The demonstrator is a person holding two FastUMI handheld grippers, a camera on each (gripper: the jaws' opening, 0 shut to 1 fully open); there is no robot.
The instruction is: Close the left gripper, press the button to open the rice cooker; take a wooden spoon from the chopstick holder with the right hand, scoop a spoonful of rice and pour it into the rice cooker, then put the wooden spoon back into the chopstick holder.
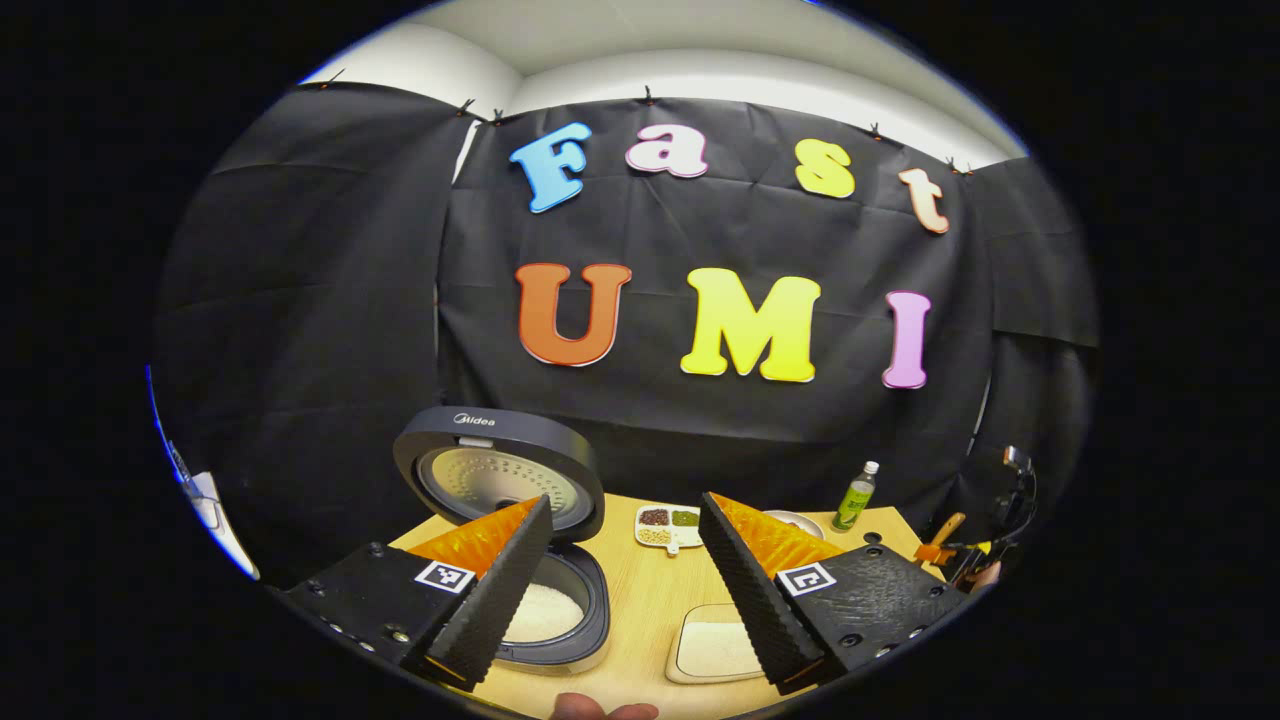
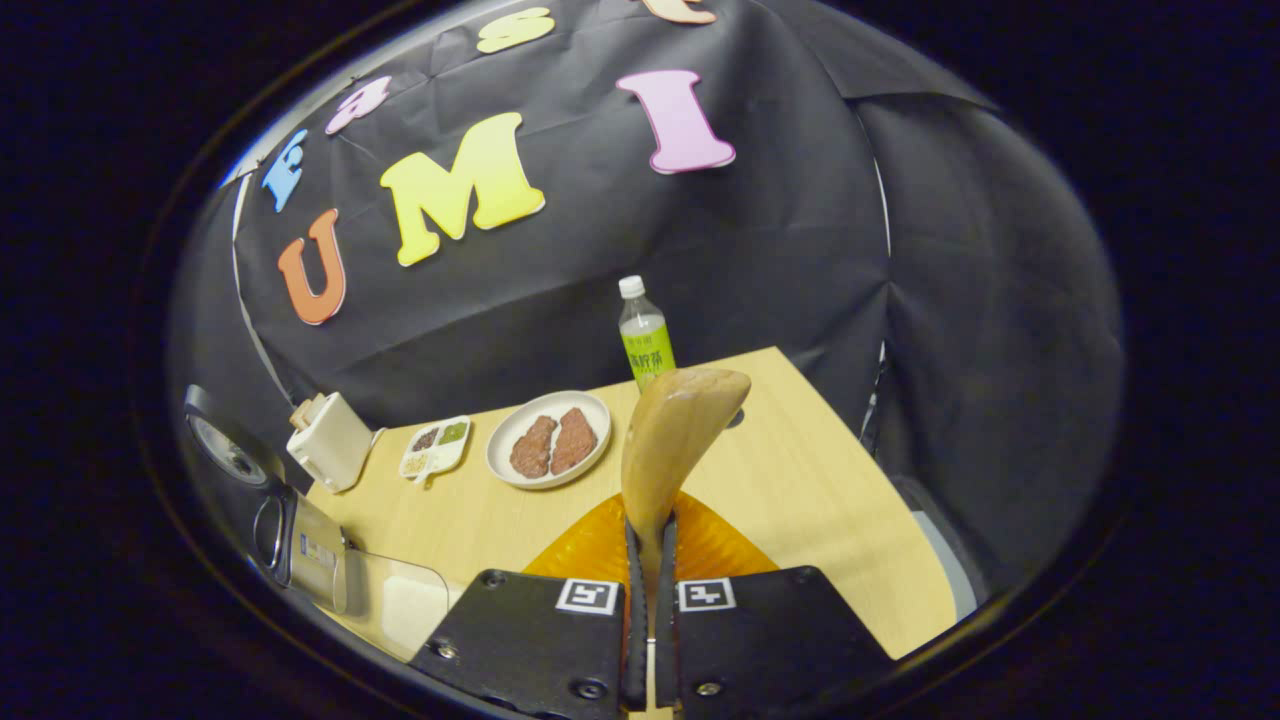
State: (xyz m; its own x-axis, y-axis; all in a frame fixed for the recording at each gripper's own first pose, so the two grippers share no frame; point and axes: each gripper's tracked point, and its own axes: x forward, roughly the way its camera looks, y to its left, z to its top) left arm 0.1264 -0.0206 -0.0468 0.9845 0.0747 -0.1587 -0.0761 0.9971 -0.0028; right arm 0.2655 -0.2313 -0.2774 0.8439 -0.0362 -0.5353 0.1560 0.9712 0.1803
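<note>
In the left gripper view, the rice cooker is seen behind and just inside the left finger, its lid raised and white rice lying in its pot, while the left gripper is held with its fingers spread wide around nothing. A shallow container of rice lies on the table just inside the right finger. In the right gripper view, the wooden spoon is clamped by its handle between the narrowly closed fingers of the right gripper, its bowl pointing forward and apparently empty. A slip is judged possible, since only the thin handle is pinched. Beyond the fingers, bare tabletop lies to the right as far as its edge, whereas a plate and a bottle stand ahead.
</note>
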